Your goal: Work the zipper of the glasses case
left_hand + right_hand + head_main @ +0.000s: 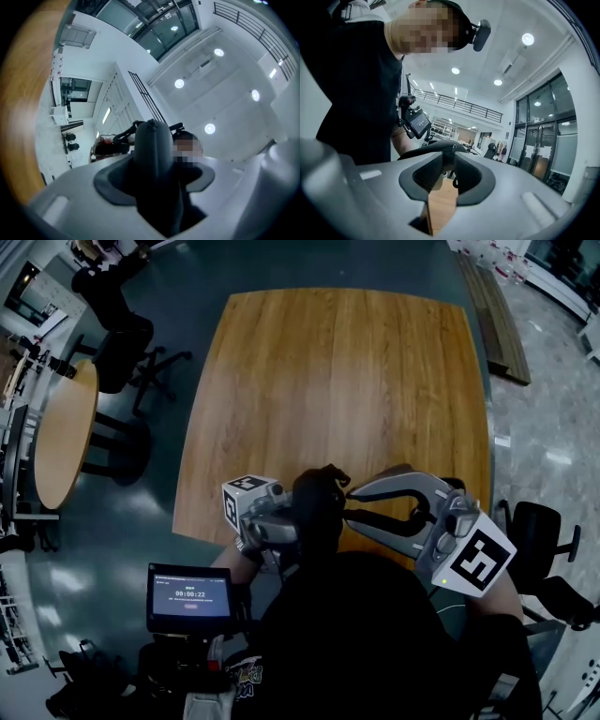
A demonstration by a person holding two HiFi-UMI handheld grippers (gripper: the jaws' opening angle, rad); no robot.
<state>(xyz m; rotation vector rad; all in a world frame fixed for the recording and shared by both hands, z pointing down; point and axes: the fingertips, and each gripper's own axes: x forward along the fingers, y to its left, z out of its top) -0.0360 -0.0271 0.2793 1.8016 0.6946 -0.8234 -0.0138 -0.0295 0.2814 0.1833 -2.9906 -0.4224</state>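
While the glasses case (317, 507) is held clear of the wooden table (328, 371) and close to the person's body, it is clamped by the left gripper (154, 180). These jaws are spread wide and closed on the case's dark body. The case rises out of them, its long axis lying along the line in which that gripper points, steeply upward.

The right gripper (348, 502) is brought in from the right, roughly level, so that its jaws meet the case side-on. In the right gripper view the case is seen as a dark arch lying across the fingertips, with the zipper pull (453, 147) set on its edge between the two tips. These jaws are only narrowly parted, table wood is seen through the gap behind the tips, and no firm pinch on the pull is shown.

The right gripper is judged to be the working one and already at the pull. Any travel would have to follow the zipper line along the case's edge, crosswise to these jaws, while the left grip steadies the case.
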